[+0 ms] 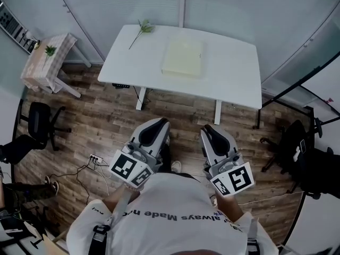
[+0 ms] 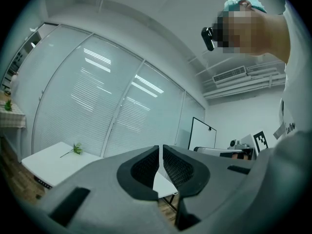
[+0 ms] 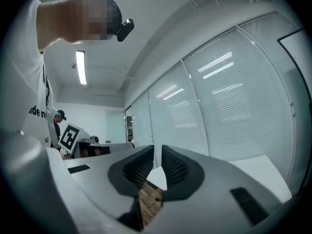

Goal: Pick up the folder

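A pale yellow folder [image 1: 183, 57] lies flat near the middle of a white table [image 1: 234, 84] in the head view. Both grippers hover over the wooden floor, short of the table's near edge and apart from the folder. My left gripper [image 1: 159, 124] is shut with nothing between its jaws; in the left gripper view its tips [image 2: 161, 150] meet in front of the table [image 2: 48, 162]. My right gripper [image 1: 208, 128] is likewise shut and empty, its jaws [image 3: 157, 152] nearly touching. The folder does not show in either gripper view.
A green plant sprig [image 1: 142, 30] lies at the table's far left corner. A small checked side table [image 1: 47, 60] stands at the left, with a black chair [image 1: 41, 118] near it. Black stands and bags [image 1: 313, 166] fill the right side. A power strip [image 1: 95, 159] lies on the floor.
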The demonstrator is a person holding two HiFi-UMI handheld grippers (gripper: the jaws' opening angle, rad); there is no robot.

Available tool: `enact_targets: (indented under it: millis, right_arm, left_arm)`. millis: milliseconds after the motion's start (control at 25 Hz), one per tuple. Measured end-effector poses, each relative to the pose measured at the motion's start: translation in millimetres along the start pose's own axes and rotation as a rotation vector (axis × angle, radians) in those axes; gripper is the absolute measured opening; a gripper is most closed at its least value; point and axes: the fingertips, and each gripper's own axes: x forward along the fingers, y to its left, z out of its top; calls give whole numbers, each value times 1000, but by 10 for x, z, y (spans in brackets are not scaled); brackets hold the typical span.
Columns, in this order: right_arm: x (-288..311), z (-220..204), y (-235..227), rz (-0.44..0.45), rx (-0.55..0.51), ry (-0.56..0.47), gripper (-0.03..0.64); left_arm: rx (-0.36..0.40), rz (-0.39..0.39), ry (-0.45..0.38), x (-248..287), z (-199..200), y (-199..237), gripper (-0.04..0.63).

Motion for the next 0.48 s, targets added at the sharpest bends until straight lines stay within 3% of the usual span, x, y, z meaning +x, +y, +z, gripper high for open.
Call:
enact_targets:
  millis: [480]
  right_arm:
    - [827,30,-338,1,-12,12,44]
  left_arm:
    - [-5,-14,-14,479,177,702,29]
